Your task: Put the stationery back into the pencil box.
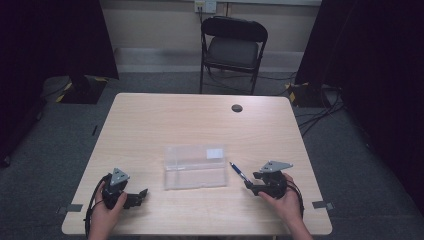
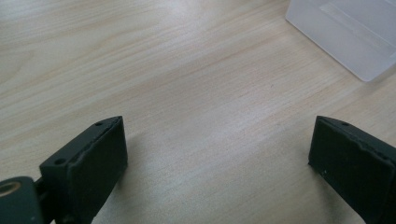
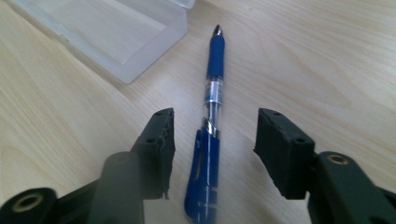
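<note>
Left gripper: jaws spread wide, empty, resting on the pale wooden table. Centre: clear rectangular plastic case, lying open. Right gripper: jaws straddle the blue ballpoint pen lying just beside the case, pads not yet touching. Step: grasping. Next: close squarely on the barrel.
</note>
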Motion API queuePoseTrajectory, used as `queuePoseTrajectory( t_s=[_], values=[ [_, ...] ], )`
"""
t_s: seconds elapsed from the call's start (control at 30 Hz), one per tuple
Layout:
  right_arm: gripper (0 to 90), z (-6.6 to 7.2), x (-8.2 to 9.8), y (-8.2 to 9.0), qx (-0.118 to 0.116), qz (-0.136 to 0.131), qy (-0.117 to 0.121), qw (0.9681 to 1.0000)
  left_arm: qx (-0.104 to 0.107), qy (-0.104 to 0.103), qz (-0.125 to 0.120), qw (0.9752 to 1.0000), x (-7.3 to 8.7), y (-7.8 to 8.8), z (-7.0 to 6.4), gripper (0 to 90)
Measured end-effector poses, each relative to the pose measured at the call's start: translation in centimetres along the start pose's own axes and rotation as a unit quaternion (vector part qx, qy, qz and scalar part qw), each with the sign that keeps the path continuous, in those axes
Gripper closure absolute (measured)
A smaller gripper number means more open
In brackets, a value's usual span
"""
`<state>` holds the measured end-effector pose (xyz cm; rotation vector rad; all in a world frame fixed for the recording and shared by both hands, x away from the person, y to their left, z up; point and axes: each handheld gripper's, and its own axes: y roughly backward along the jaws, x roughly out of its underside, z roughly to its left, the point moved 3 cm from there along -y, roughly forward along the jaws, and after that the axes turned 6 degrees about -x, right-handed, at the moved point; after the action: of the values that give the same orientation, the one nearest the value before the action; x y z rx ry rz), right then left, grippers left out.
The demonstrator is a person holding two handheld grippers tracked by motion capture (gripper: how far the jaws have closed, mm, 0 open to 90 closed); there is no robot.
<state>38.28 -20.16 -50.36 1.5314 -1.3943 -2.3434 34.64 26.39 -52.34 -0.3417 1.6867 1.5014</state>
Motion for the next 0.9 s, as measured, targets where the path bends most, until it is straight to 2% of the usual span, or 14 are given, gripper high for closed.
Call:
queuePoseTrajectory(
  t_s=[0.13, 0.33, 0.57, 0.67, 0.73, 0.9],
  values=[
    [54.6, 0.4, -0.4, -0.7, -0.008, 0.009, 0.003, 0.9999, 0.000, 0.000, 0.000, 1.0000, 0.0, 0.0, 0.0, 4.0],
    [59.3, 0.5, -0.6, -1.1, 0.005, 0.003, -0.012, 0.9999, 0.000, 0.000, 0.000, 1.0000, 0.0, 0.0, 0.0, 4.0],
    [62.6, 0.4, -0.8, -1.4, 0.008, 0.008, -0.014, 0.9998, 0.000, 0.000, 0.000, 1.0000, 0.0, 0.0, 0.0, 3.9],
    [62.6, 0.6, -0.9, -1.6, 0.013, 0.016, -0.002, 0.9998, -0.003, -0.001, -0.001, 1.0000, 0.0, 0.0, 0.0, 3.5],
    [62.3, 0.7, -0.8, -1.8, 0.015, 0.024, -0.001, 0.9996, -0.003, -0.001, -0.001, 1.0000, 0.0, 0.0, 0.0, 3.5],
    [63.5, 0.6, -0.9, -1.9, 0.012, 0.022, -0.003, 0.9997, -0.003, -0.001, 0.000, 1.0000, 0.0, 0.0, 0.0, 3.5]
  ],
)
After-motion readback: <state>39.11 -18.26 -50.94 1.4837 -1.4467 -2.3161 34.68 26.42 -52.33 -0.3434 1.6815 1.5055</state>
